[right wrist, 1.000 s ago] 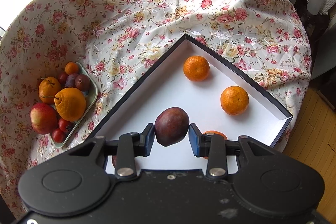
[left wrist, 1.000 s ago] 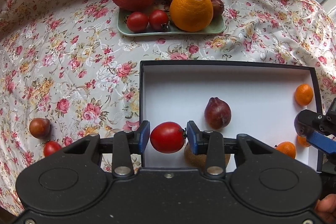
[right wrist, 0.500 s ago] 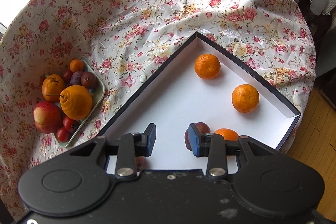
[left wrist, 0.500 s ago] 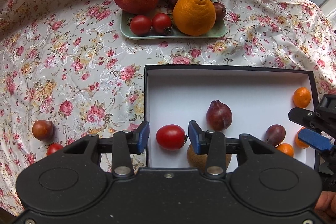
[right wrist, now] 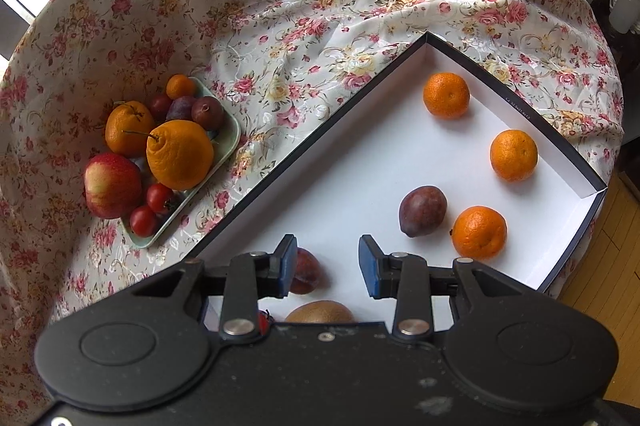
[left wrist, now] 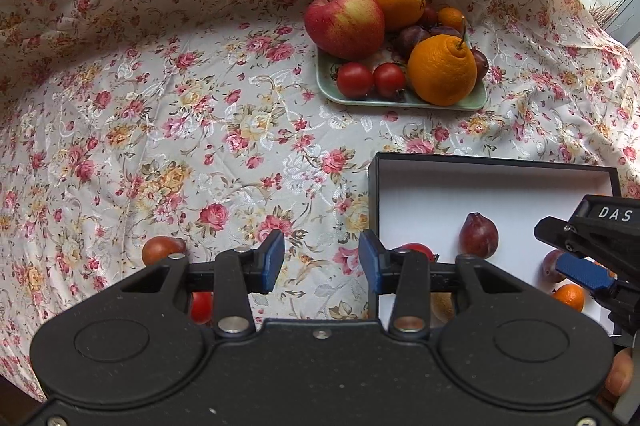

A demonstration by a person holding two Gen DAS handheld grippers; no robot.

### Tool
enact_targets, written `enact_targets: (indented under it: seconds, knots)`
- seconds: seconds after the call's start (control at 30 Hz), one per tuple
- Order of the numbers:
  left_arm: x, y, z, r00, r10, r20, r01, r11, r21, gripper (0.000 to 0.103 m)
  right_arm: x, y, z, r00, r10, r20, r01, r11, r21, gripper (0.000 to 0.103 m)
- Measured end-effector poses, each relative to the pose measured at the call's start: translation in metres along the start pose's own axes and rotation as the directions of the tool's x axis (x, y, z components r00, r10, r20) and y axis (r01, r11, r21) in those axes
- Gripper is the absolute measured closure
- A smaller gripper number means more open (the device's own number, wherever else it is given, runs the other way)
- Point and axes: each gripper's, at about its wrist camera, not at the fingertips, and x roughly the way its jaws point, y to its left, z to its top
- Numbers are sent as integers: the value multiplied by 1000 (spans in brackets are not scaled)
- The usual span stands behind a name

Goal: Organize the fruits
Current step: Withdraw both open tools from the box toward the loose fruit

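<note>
Flowery cloth (left wrist: 168,114) covered the whole surface where I was sorting fruit. Some of the job looked done: the white box (right wrist: 516,98) already had three small oranges (right wrist: 446,95), two plums (right wrist: 423,211), one tomato (left wrist: 416,251) and a brown kiwi (right wrist: 320,312) lying in it. Lots was left, I think. The green tray (left wrist: 404,100) far back was piled with an apple (left wrist: 344,21), big oranges, tomatoes and plums, and two more small fruits (left wrist: 162,249) sat on the cloth beside my left hand-held gripper (left wrist: 321,261). That one pointed steeply down over the cloth just outside the box; it had just been opening and held nothing. My right hand-held gripper (right wrist: 328,262) pointed down over the box, open and empty too.
</note>
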Motion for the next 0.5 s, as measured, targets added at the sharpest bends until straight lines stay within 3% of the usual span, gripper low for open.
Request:
enact_targets:
  seconds: [0.5]
  knots:
    - [-12,82,0,998,64,10,-63,994,-92,52,15,79,-50,998,30,-62,-39,989,-143,65]
